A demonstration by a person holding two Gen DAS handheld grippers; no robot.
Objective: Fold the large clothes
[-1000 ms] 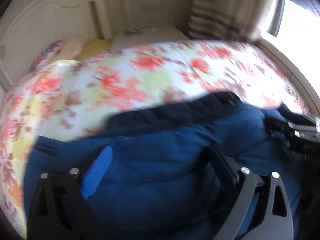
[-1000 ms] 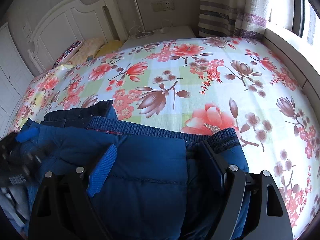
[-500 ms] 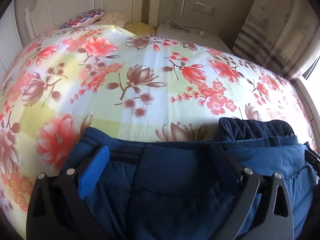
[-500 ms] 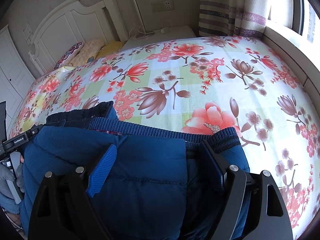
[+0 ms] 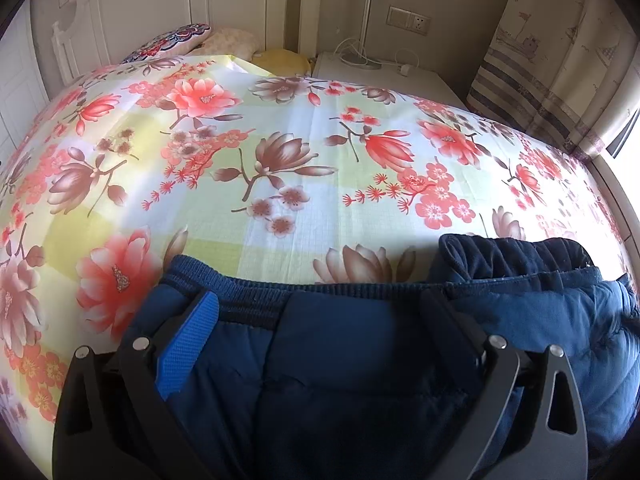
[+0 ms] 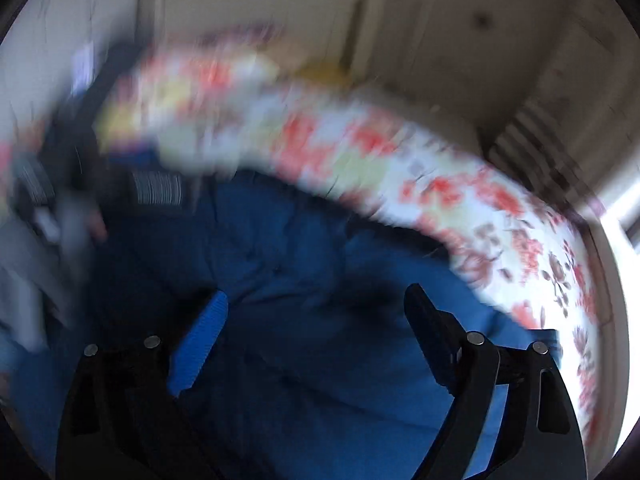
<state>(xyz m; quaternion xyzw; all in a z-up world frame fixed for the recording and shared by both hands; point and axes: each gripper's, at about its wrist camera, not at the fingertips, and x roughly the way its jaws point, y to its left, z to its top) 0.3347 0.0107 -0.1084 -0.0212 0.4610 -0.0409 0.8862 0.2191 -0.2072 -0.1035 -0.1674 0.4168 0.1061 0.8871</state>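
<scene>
A large blue padded jacket lies on the floral bedsheet, its dark ribbed hem toward the headboard. My left gripper is open, fingers wide apart over the jacket just behind the hem, holding nothing. The right wrist view is motion-blurred: my right gripper is open above the jacket, fingers spread and empty. A darker navy fold sticks up at the jacket's right end.
Pillows lie by the white headboard. A white bedside table with cables stands behind the bed. A striped curtain and window are at the right. The other hand and gripper show blurred at the left.
The left gripper swung left and settled over the hem. The right gripper, still a moment ago over the hem, has now swung fast and tilted, blurring its view. Both stay open.
</scene>
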